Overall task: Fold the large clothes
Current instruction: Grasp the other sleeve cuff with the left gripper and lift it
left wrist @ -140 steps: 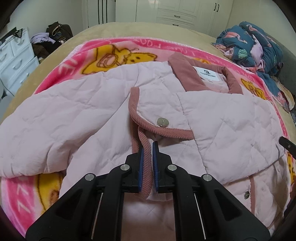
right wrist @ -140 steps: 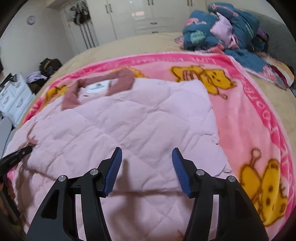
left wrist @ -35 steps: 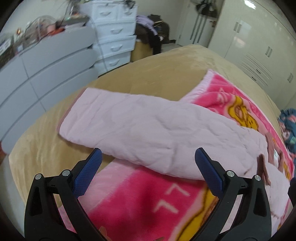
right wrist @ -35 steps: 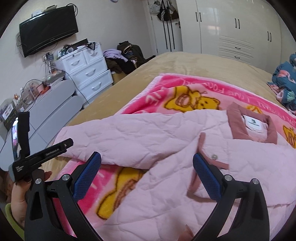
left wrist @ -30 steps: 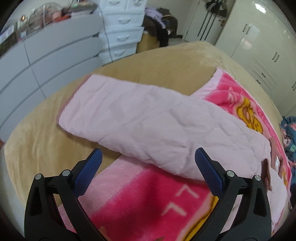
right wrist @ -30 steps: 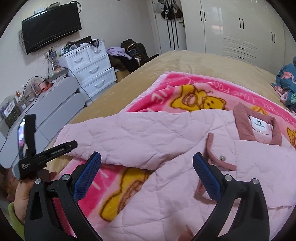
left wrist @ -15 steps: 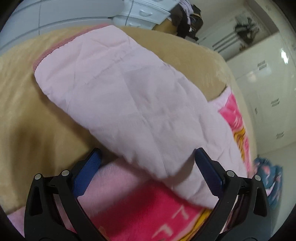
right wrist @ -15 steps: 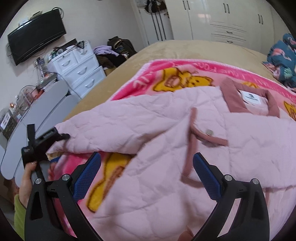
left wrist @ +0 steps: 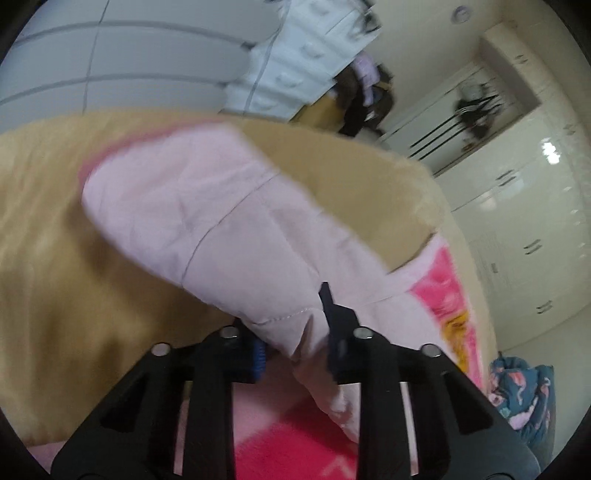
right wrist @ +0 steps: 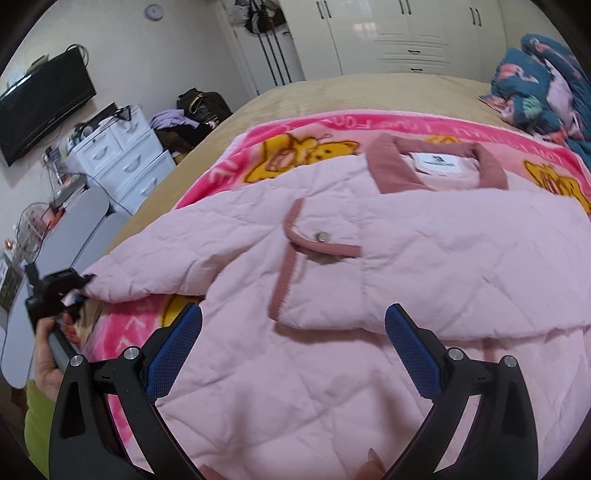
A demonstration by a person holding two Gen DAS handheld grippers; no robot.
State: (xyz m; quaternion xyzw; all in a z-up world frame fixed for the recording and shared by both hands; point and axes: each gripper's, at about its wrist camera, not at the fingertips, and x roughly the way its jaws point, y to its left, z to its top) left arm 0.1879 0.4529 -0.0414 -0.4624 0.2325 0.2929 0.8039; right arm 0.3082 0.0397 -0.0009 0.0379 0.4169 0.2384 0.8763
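A pale pink quilted jacket (right wrist: 424,258) with a dusty-rose collar lies spread on a pink cartoon blanket (right wrist: 306,147) on the bed. Its long sleeve (left wrist: 207,221) stretches out over the tan bedspread. My left gripper (left wrist: 295,343) is shut on the sleeve, with the fabric bunched between its blue pads; it also shows in the right wrist view (right wrist: 55,291) at the sleeve's end. My right gripper (right wrist: 291,350) is open and empty, hovering over the jacket's lower front.
White drawers (right wrist: 122,162) and a grey cabinet (left wrist: 110,62) stand beside the bed. A pile of blue patterned bedding (right wrist: 546,85) lies at the far right. White wardrobes (right wrist: 399,33) line the back wall. The tan bedspread (left wrist: 55,295) surrounds the blanket.
My left gripper has moved in on the sleeve and closed on it. My right gripper has stayed open and shifted a little over the jacket's front.
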